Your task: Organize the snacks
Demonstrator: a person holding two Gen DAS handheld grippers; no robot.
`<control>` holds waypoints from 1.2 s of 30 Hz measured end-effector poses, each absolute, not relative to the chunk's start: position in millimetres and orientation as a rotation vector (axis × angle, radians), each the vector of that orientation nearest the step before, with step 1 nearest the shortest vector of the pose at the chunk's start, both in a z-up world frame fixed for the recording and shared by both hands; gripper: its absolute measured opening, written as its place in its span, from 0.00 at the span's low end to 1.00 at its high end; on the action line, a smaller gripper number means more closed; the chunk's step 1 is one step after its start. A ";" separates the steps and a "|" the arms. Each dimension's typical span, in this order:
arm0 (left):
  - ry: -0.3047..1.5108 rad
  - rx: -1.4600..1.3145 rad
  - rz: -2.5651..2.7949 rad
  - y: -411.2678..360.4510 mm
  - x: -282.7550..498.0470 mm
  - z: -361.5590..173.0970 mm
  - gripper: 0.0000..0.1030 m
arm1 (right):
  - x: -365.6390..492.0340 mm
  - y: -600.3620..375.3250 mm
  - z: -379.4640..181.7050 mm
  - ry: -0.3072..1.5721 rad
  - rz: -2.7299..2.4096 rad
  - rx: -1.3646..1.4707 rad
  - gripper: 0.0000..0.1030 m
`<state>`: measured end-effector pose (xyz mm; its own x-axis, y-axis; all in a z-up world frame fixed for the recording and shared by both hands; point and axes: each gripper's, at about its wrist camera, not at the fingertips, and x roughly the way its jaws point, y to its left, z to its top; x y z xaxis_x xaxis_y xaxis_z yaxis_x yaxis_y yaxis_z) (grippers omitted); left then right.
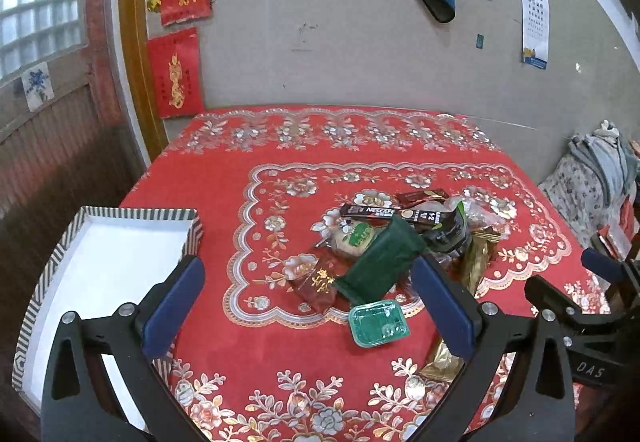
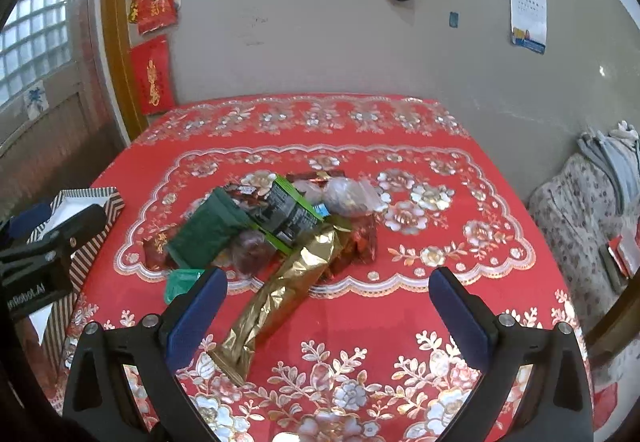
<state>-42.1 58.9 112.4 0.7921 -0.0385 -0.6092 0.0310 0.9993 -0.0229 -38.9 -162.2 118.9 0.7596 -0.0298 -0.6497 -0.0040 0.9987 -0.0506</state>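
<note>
- Counter (image 1: 208, 226): covered in a red cloth with silver-and-gold floral pattern; carries every item below.
- Striped cardboard box with white interior (image 1: 120, 242): sits at the counter's left edge, apart from the snacks and holding nothing visible. Judged to be the destination, placed within easy reach of the left side.
- Snack heap: loose pile near the counter's middle, pieces overlapping, not yet sorted.
  - Dark green foil pouch (image 1: 380, 262): lies tilted across the top of the heap.
  - Long crinkled gold foil packet (image 2: 288, 282): extends out of the heap toward the right tool.
  - Small green plastic-sealed tub (image 1: 378, 324): on the cloth at the heap's near edge.
  - Brown Nescafe coffee stick (image 1: 384, 212): at the far side.
  - Red foil sachet with gold characters (image 1: 320, 282): partly under the green pouch.
- Left tool (image 1: 308, 306): jaws spread wide, holding nothing, raised over the cloth between box and heap.
- Right tool (image 2: 328, 306): jaws spread wide, holding nothing; the gold packet lies between its fingers, likely the nearest pick.
</note>
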 end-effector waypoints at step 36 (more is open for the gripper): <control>0.681 0.019 -0.067 51.0 -29.1 97.2 1.00 | -32.7 -157.0 96.9 0.756 0.006 -0.033 0.99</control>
